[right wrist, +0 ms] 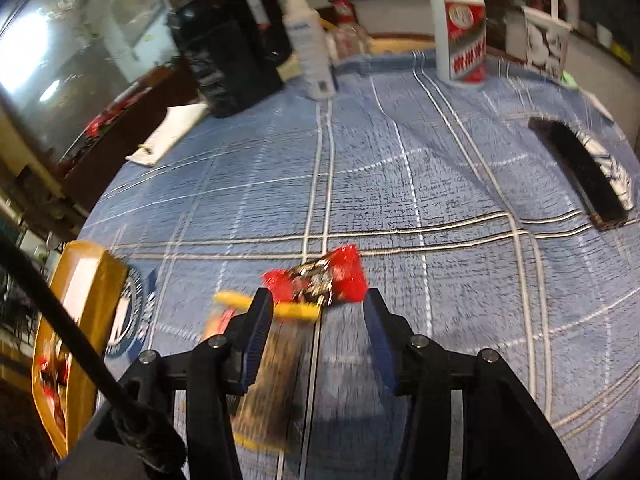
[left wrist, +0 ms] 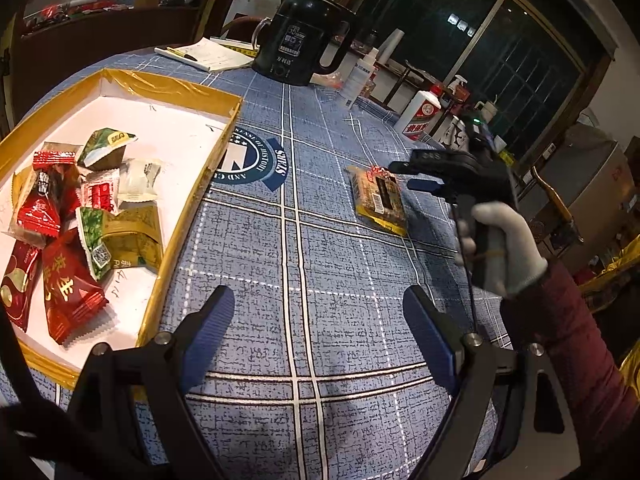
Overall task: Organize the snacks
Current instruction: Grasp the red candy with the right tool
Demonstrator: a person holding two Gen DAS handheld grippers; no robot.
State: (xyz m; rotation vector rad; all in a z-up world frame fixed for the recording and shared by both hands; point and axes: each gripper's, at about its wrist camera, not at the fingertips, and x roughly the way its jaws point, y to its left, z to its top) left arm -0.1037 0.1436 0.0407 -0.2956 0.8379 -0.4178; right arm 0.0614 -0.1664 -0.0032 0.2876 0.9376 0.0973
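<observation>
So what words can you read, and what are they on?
"STARS": tablecloth emblem.
"HISTORY": curved around that emblem; the rest is only partly readable.
"枣生": large gold characters on a red snack in the tray.
Kettle label: too small.
White bottle label: too small.
Other wrappers: too small or creased.
Right wrist view: blurred.

black kettle point(left wrist: 301, 36) behind notepad point(left wrist: 208, 54) (pen on top); white bottle point(left wrist: 420, 114) near table edge.
</observation>
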